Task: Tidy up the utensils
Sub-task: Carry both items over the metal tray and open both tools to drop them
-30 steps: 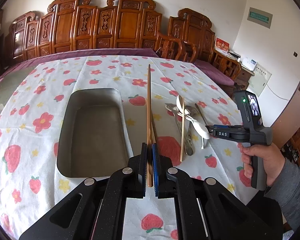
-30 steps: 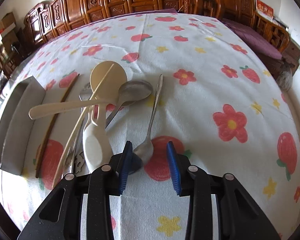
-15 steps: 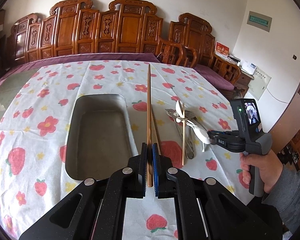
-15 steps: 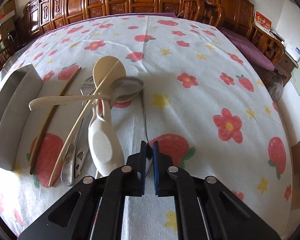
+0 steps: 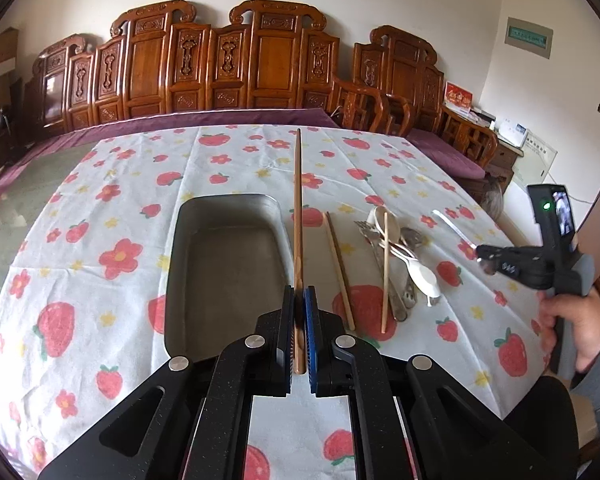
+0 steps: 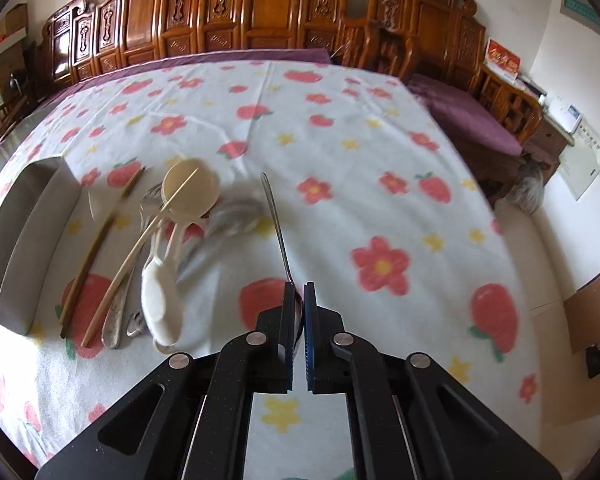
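Two claws, both mine, both loaded. The strawberry-print tablecloth [image 5: 112, 184] bears a grey metal tray [image 5: 224, 264]; to its right lies a pile of spoons, forks and chopsticks [image 5: 396, 256]. My left gripper [image 5: 299, 332] pinches a brown chopstick [image 5: 297, 216], just beside the tray's right wall. My right gripper [image 6: 299, 332] pinches a metal spoon [image 6: 276, 220] by its bowl, handle raised clear of the cloth.

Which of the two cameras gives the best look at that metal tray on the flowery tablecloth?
The left wrist view. There the metal tray lies almost centred, its whole rim and bare inside visible, just left of the held chopstick. The right wrist view catches the tray only at the far left edge, seen side-on and squeezed by the lens.
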{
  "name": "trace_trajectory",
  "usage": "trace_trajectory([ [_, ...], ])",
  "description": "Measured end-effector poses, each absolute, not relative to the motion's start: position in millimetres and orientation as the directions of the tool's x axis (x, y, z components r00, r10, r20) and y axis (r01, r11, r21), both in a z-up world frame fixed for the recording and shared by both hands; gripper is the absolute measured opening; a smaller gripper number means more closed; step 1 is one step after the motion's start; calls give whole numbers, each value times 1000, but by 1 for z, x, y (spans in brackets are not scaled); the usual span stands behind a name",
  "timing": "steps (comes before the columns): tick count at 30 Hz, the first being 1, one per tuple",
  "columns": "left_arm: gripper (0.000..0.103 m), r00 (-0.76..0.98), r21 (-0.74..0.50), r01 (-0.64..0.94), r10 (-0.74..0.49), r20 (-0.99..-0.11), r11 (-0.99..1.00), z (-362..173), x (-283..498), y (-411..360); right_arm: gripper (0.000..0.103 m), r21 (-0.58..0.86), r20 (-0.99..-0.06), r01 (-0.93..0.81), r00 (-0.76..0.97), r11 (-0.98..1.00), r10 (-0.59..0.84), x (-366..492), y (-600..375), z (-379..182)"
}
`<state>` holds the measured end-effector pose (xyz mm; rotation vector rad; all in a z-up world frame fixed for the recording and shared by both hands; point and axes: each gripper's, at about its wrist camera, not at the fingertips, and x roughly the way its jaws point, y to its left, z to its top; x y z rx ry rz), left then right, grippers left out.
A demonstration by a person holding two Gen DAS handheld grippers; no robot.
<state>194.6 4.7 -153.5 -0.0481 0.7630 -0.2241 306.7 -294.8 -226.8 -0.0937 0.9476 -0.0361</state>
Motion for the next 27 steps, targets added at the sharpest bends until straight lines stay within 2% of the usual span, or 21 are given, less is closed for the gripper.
trace_trajectory([
  [12, 4, 644, -79, 111, -133, -753, 991, -169, 210, 36, 5, -61, -751, -121, 659, 991, 34, 291, -258, -176],
  [27, 4, 579, -112, 70, -132, -804, 991, -193, 231, 48, 5, 1, -753, -327, 622, 945, 217, 274, -156, -165],
])
